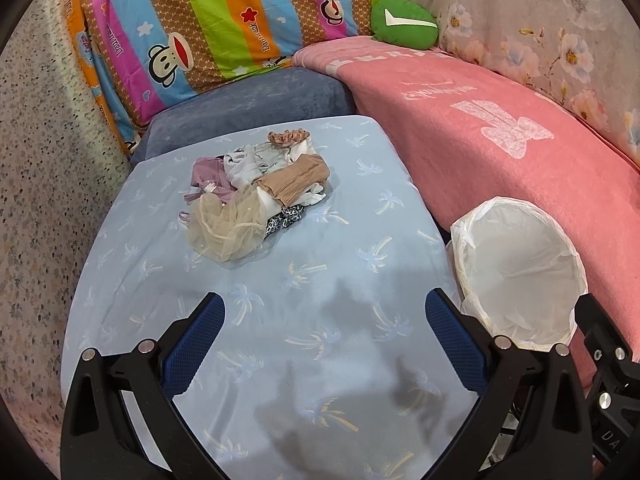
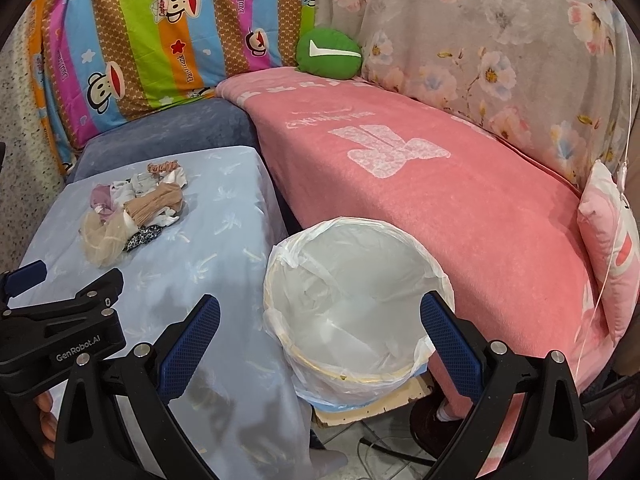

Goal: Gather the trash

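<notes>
A heap of crumpled scraps [image 1: 256,188] [image 2: 134,212], tan, white, mauve, netting and a leopard-print piece, lies on the light blue palm-print table [image 1: 320,320] [image 2: 224,272]. A bin with a white plastic liner [image 1: 520,272] [image 2: 352,308] stands at the table's right edge. My left gripper [image 1: 324,308] is open above the near part of the table, short of the heap, nothing between its fingers. My right gripper [image 2: 320,312] is open over the bin's near rim and holds nothing. The left gripper's body [image 2: 60,328] shows at the lower left of the right wrist view.
A pink blanket [image 1: 500,140] [image 2: 400,184] covers a sofa to the right, with a green cushion [image 1: 404,24] [image 2: 328,54] at its back. A striped cartoon sheet [image 1: 208,24] hangs behind a blue-grey cushion [image 1: 256,104]. A pink pillow [image 2: 612,248] and floor cables [image 2: 384,444] lie at the right.
</notes>
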A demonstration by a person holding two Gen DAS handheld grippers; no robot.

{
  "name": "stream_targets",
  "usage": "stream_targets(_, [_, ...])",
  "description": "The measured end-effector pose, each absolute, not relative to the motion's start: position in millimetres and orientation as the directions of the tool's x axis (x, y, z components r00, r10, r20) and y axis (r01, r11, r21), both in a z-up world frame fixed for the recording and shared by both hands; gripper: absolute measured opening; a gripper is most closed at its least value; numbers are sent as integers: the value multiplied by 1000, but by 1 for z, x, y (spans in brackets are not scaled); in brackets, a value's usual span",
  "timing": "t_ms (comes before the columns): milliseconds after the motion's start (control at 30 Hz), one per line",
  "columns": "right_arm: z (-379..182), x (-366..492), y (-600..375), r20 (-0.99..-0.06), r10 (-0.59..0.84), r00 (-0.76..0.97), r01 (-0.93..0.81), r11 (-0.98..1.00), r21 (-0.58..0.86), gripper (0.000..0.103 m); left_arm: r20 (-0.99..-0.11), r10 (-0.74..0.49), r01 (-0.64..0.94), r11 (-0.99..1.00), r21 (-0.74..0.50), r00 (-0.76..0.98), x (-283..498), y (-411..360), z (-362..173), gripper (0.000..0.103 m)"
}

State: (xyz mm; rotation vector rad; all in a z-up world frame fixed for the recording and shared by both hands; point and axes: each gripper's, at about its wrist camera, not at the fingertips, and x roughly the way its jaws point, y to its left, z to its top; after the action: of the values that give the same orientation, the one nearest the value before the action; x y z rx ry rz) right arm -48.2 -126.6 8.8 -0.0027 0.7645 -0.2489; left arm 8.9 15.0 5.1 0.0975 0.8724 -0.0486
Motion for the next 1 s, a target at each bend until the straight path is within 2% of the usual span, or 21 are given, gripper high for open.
stream_targets(733, [0,-4,-82,-688,-221,692,204,973,-108,97,-777,-16,47,999,18,629,41,68,-10,96])
stream_targets(1000, [-14,28,-58,-706,-171,687,187,981,-56,97,-791,-22,29,1000,-5,612,70,107,-29,96])
